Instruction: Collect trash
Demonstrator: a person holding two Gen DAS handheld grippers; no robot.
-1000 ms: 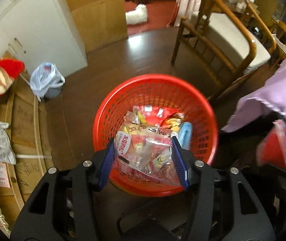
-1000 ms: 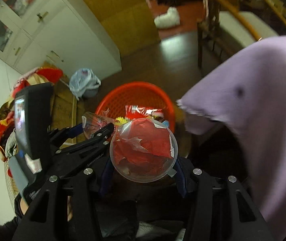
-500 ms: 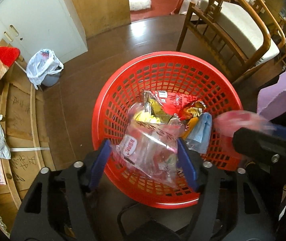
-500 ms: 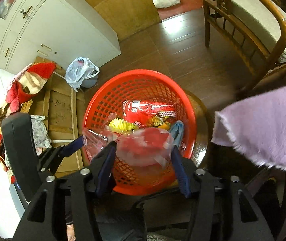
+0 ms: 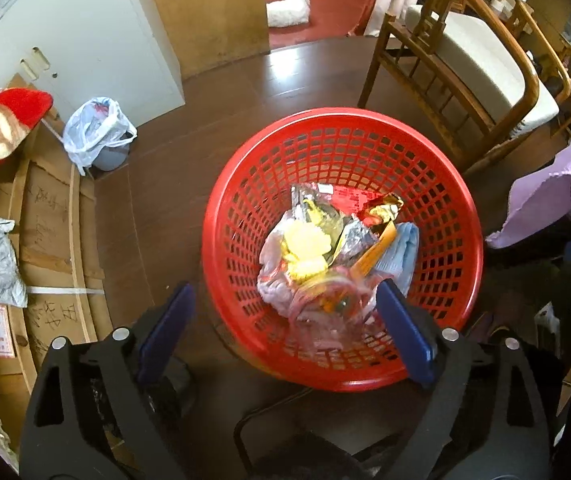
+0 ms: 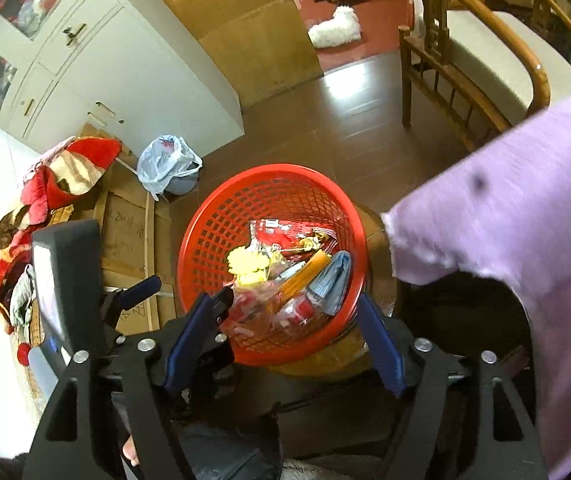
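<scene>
A round red mesh basket [image 5: 437,184] stands on the dark floor; it also shows in the right wrist view [image 6: 205,240]. It holds several wrappers: a clear snack bag [image 5: 325,300], a yellow crumpled piece [image 5: 305,244], a gold and red wrapper [image 5: 381,216], a blue mask [image 5: 405,248]. In the right wrist view a clear cup with red paper [image 6: 297,312] lies among the wrappers. My left gripper [image 5: 285,320] is open and empty above the basket's near rim. My right gripper [image 6: 285,316] is open and empty above the basket.
A wooden chair with a cream cushion [image 5: 485,60] stands behind the basket. A lilac cloth [image 6: 505,220] hangs at the right. A bin with a white plastic bag [image 5: 97,132], flattened cardboard [image 5: 53,240] and white cabinets [image 5: 65,32] are at the left.
Both grippers have opened. The snack bag dropped from the left gripper and the clear cup with red paper from the right; both now lie in the basket. The left gripper moved closer.
</scene>
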